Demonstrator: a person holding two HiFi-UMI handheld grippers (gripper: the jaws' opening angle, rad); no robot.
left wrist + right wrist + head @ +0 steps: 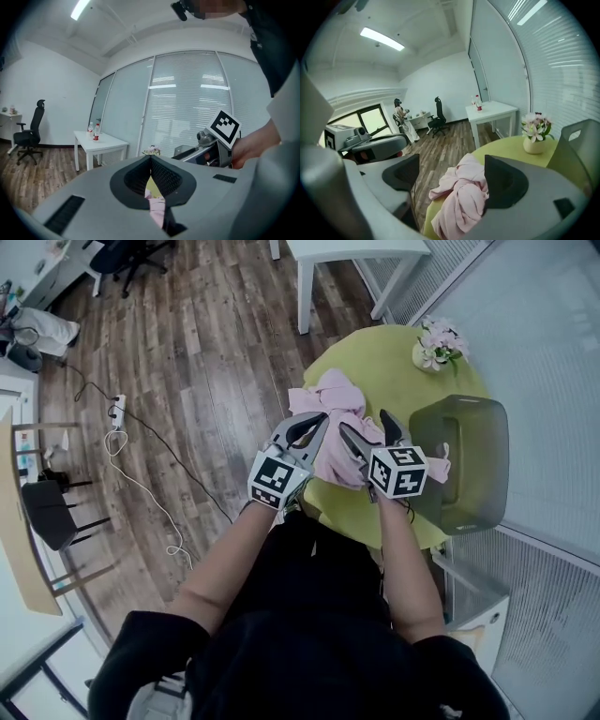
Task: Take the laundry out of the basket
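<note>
A pink garment (333, 399) lies crumpled on the near-left part of the round yellow-green table (375, 352), outside the grey laundry basket (497, 456) at the table's right edge. My left gripper (314, 427) is at the garment's near edge. In the left gripper view its tips (151, 158) meet and a strip of the pink garment (157, 206) runs between the jaws. My right gripper (370, 432) hovers beside it, between garment and basket. Its jaws (450, 164) stand wide apart above the pink garment (461, 197), without touching it. The basket's inside is hidden.
A vase of flowers (433, 351) stands at the table's far edge next to the basket. A white table (356, 254) is beyond it, an office chair (131, 254) at the far left. A power strip with cable (117, 409) lies on the wood floor.
</note>
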